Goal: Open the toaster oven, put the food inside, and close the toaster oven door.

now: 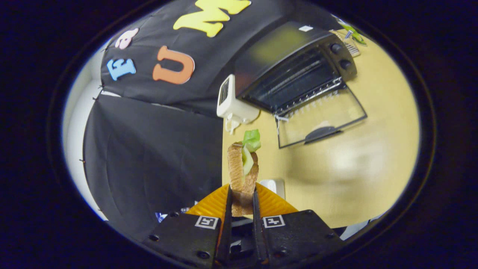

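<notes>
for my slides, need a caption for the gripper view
Gripper shut on a sandwich, toaster oven beyond with door open.

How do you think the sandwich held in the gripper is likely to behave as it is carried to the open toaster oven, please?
The sandwich stands on edge between the fingers of the gripper, so it probably weighs little. Its lettuce sticks out past the bread and may slip loose. The slices look soft, so a hard squeeze could crush them.
</notes>
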